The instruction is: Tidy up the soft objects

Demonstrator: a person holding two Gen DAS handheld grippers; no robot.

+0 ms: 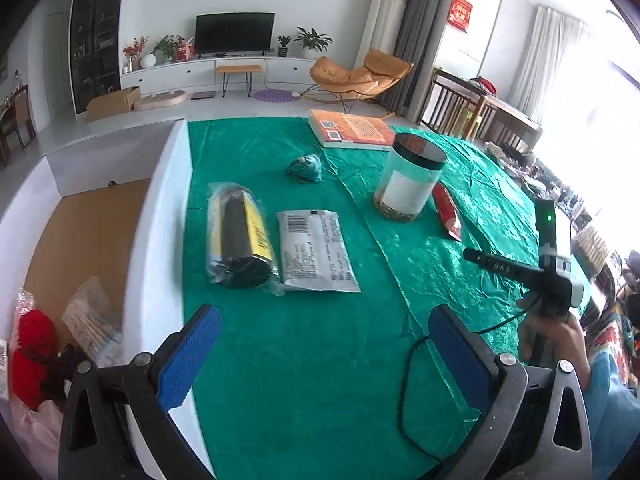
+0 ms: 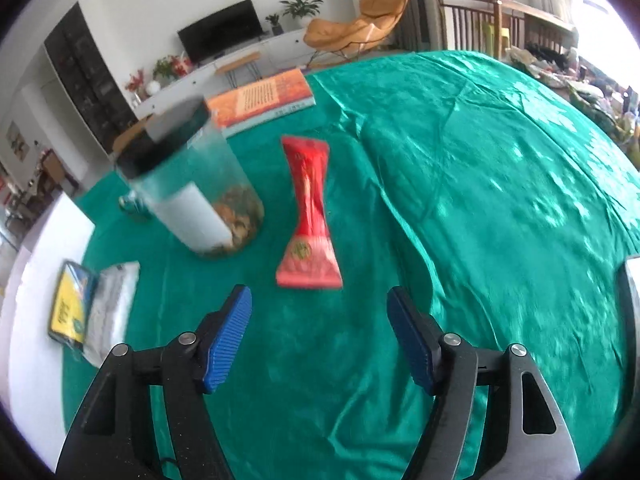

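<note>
My left gripper (image 1: 324, 356) is open and empty over the green cloth (image 1: 320, 360), beside a white box (image 1: 156, 240) at the left. The box holds a red soft item (image 1: 30, 356) and plastic packs (image 1: 92, 320). Ahead lie a bagged black-and-yellow roll (image 1: 240, 236), a silver pouch (image 1: 314, 250) and a small teal bundle (image 1: 306, 168). My right gripper (image 2: 320, 336) is open and empty just short of a red packet (image 2: 308, 216). The right gripper also shows in the left wrist view (image 1: 472, 255).
A clear jar (image 2: 192, 184) with a black lid stands left of the red packet, also in the left wrist view (image 1: 410, 178). An orange book (image 1: 350, 128) lies at the far edge. A black cable (image 1: 404, 392) runs over the cloth near my left gripper.
</note>
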